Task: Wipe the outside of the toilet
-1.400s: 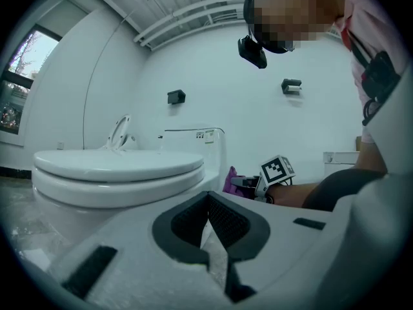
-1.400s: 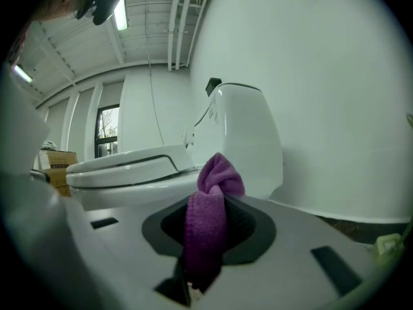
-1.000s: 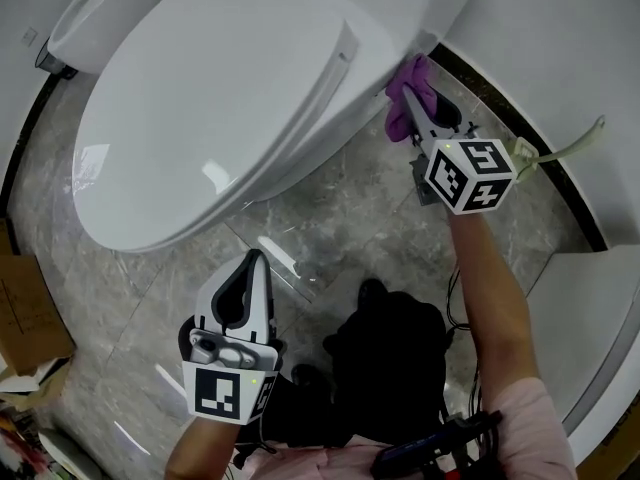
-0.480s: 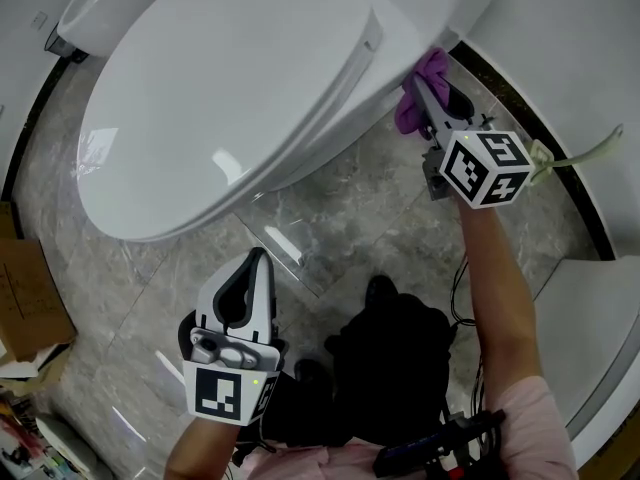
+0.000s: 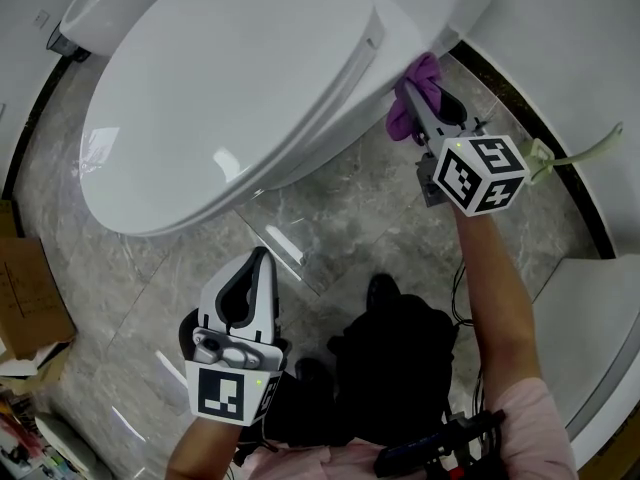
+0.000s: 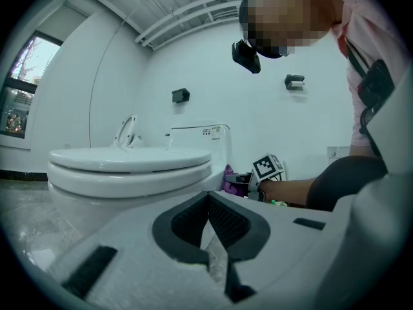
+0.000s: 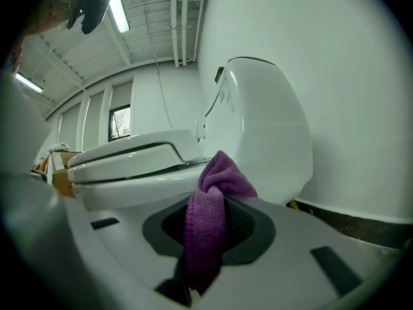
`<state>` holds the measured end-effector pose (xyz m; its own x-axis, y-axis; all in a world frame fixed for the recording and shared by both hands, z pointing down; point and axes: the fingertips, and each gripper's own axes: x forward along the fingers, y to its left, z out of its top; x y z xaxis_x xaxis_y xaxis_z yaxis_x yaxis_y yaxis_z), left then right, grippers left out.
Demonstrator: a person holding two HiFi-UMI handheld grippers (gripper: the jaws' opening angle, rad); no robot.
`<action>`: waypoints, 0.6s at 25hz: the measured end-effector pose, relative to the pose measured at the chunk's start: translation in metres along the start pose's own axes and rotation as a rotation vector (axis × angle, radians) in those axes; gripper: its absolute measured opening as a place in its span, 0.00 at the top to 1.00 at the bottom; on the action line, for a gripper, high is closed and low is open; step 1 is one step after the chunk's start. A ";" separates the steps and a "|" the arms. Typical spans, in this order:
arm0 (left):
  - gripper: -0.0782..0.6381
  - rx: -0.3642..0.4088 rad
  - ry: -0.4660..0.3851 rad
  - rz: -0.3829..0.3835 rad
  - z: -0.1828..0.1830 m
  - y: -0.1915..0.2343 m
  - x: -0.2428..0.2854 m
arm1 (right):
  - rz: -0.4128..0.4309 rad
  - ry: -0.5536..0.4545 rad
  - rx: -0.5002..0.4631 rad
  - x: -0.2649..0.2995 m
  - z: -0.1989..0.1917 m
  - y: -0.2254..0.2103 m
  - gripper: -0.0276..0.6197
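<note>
Wiping the toilet's flank: step in hand

Right hand-held gripper (image 7: pixel 208 205) is pinching a purple cloth (image 7: pixel 222 173), its bunched end set against the side of the toilet (image 5: pixel 250 98), just ahead of the tank (image 7: pixel 264 128). Left hand-held gripper (image 5: pixel 256 263), jaws pressed together on nothing, hangs low above the floor (image 5: pixel 340 208), well apart from the toilet. Judgement: the outside wipe is under way; the next stroke calls for steady contact along that curved side.

toilet (image 5: pixel 250 98) blocks upper L, floor (image 5: pixel 350 218) open below; wall (image 5: pixel 570 48) hems R
</note>
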<state>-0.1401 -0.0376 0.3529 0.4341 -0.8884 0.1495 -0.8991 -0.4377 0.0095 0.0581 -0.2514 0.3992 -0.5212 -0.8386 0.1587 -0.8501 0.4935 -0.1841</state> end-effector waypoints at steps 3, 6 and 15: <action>0.88 0.000 -0.004 0.004 -0.001 0.001 -0.002 | 0.013 0.003 -0.001 -0.001 -0.004 0.008 0.83; 0.88 0.004 -0.007 0.009 -0.002 0.003 -0.005 | 0.022 0.008 -0.002 -0.002 -0.006 0.013 0.83; 0.88 0.010 -0.015 0.042 -0.002 0.017 -0.013 | 0.049 0.023 -0.012 -0.004 -0.012 0.033 0.83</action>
<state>-0.1608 -0.0329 0.3535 0.3971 -0.9078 0.1349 -0.9158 -0.4015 -0.0060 0.0307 -0.2290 0.4046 -0.5636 -0.8079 0.1721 -0.8243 0.5367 -0.1802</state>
